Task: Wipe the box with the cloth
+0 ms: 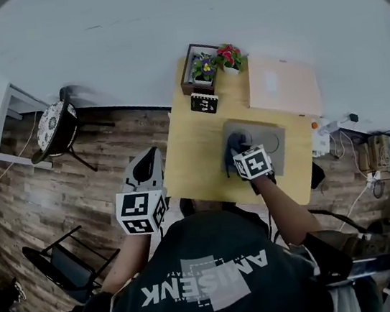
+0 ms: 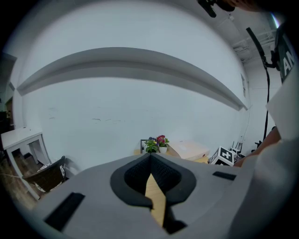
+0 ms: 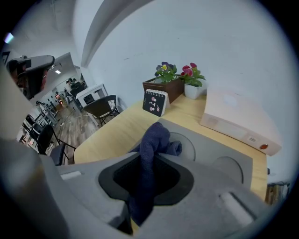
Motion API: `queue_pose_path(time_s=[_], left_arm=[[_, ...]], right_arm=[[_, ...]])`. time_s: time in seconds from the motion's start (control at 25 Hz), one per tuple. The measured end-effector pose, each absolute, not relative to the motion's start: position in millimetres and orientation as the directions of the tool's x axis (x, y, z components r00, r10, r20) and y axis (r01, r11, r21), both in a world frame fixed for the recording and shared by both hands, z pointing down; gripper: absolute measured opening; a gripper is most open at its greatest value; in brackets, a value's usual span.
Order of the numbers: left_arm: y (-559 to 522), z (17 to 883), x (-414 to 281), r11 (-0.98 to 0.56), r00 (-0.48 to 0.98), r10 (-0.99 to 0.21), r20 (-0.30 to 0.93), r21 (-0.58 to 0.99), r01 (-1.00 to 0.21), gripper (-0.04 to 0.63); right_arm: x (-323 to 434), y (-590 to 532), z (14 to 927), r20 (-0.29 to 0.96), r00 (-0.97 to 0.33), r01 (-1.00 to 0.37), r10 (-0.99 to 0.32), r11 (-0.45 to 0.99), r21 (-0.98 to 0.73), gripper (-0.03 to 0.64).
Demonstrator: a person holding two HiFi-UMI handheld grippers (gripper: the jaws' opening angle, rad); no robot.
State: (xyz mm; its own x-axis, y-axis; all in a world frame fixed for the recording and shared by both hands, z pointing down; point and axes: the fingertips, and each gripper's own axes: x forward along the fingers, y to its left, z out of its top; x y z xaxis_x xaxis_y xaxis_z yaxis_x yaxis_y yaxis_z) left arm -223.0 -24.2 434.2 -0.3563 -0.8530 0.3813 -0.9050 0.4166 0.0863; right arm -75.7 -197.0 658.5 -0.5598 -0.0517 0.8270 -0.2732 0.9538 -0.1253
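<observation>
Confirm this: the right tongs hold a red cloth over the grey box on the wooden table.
Wrong colour: the cloth is dark blue, not red, as the right gripper view shows. The right tongs do hold it over the grey box on the wooden table.

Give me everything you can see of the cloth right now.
The cloth is dark blue, soft-looking fabric, bunched into a thick rumpled strip rather than spread flat. The right claw is shut on it, its jaws pinching the lower part. The free end bulges out ahead of the jaws and folds over onto the top of the grey box, beside one of its round recesses. Nothing else appears to touch it.
</observation>
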Motion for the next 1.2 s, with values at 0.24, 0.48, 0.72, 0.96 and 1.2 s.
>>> queue_pose_path(time_s=[0.24,0.48,0.72,0.96,1.2], left_arm=[[-3,433,-232,0.468,-0.404,-0.829,0.386,0.084,-0.880,0.002],[4,434,-231,0.479,-0.414,-0.822,0.390,0.081,-0.874,0.000],[-13,427,-224,0.429,-0.374,-0.848,0.376,0.071,-0.901,0.001],[-52,424,-207,0.354,-0.305,-0.879,0.365,0.074,-0.932,0.002],[-90,426,-188,0.286,-0.241,-0.896,0.372,0.071,-0.955,0.002]], right_arm=[[-97,-189,657,0.826,-0.562,-0.235,-0.040,0.965,-0.114,0.066],[-114,-174,653,0.806,-0.591,-0.184,0.010,0.972,-0.147,0.066],[-115,-184,616,0.736,-0.677,-0.207,-0.004,0.961,-0.185,0.066],[-62,-248,585,0.675,-0.725,-0.325,-0.136,0.932,-0.161,0.066],[2,-317,592,0.682,-0.679,-0.493,-0.271,0.857,-0.151,0.066]])
